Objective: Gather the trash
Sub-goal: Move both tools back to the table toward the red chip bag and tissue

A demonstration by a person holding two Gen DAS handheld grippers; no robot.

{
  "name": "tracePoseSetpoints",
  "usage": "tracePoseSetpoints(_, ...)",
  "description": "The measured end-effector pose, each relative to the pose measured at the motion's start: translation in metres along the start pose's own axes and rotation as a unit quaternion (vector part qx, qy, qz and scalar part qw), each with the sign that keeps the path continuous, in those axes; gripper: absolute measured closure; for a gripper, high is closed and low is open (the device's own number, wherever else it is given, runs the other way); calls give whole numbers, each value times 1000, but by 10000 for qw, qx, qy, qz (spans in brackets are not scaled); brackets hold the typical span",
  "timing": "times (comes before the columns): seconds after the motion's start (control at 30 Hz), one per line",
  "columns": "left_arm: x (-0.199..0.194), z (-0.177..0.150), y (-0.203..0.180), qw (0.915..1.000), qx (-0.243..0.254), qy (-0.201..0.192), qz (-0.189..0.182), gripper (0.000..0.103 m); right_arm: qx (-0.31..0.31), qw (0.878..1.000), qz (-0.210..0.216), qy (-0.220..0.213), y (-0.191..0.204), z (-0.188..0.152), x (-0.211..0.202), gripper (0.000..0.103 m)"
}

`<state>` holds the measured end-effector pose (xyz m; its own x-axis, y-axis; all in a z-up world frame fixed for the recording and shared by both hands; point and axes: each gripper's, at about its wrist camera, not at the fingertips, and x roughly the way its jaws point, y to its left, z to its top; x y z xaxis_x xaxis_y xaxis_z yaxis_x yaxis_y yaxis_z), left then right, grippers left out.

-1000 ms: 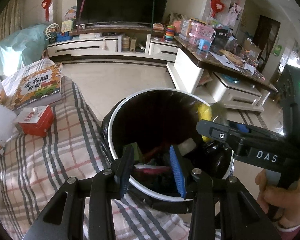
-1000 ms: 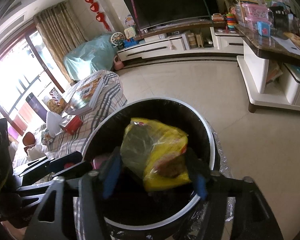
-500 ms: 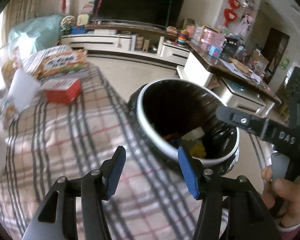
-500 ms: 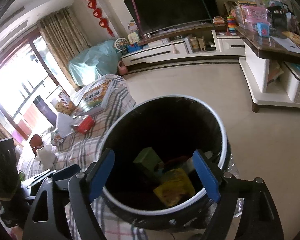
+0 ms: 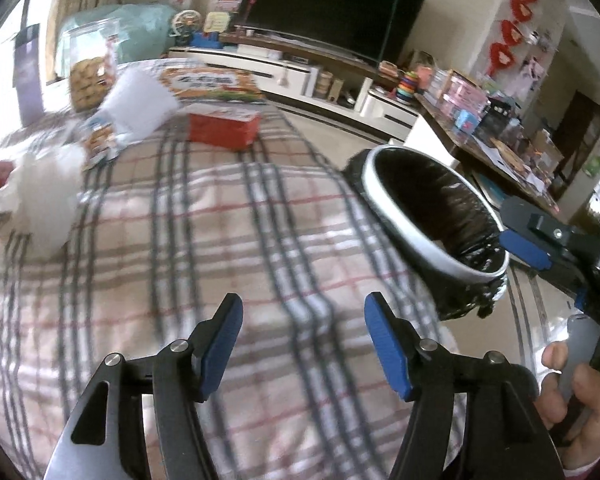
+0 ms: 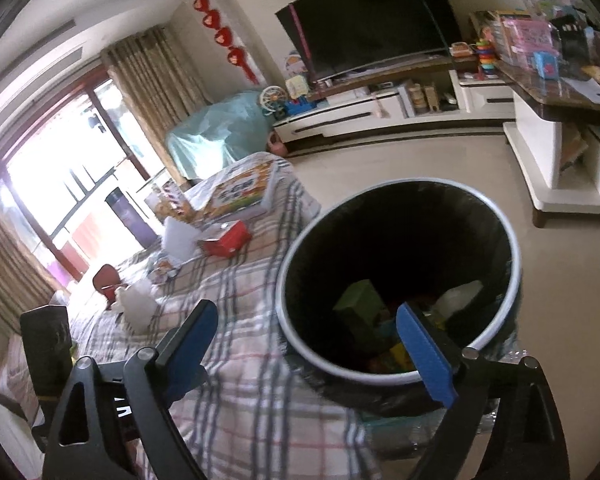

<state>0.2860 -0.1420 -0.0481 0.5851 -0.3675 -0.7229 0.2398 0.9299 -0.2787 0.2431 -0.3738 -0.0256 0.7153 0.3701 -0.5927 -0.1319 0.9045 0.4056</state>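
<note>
While its blue-padded jaws are opening with nothing between them, the left gripper (image 5: 303, 340) hangs over the plaid cloth (image 5: 204, 240). The right gripper (image 6: 312, 344) is also spreading empty, one pad over the cloth and one over the black-lined trash bin (image 6: 500, 216) beside it, where wrappers (image 6: 396, 354) lie inside. Farther out on the cloth sit a red box (image 6: 224, 240), crumpled white paper (image 5: 40, 200) and a picture book (image 6: 244, 190).

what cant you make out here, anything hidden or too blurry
- Bottom of the trash bin: in the right wrist view its near wall and the right gripper hide the lowest trash; in the left wrist view only the liner shows.
- White crumpled items on the plaid cloth: motion blur, left wrist view.
- Label on the red box: too blurred to read.
</note>
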Motion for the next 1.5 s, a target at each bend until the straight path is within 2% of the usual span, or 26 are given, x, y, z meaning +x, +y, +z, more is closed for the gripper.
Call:
tracePoseSetpoints(0.6, -60, -41, 102, 9929, -938, -195, 706, 40, -443, 9948, 565, 720, 81, -47, 48, 11)
tracePoseSetpoints(0.83, -78, -51, 131, 9878, -1216, -335, 913, 40, -652, 9916, 759, 820, 113, -57, 64, 11)
tracePoseSetpoints(1.13, -88, -46, 170, 9824, -1454, -438, 1092, 40, -810, 9860, 953, 1100, 148, -67, 93, 11)
tracePoseSetpoints(1.3, -92, -36, 192, 9796, -1489, -536, 1235, 36, -875, 9833, 1045, 1206, 164, -68, 107, 11)
tracePoseSetpoints(1.5, -87, -18, 216, 9778, -1506, -590, 1329, 35, -914, 9817, 1103, 1257, 181, -67, 123, 11)
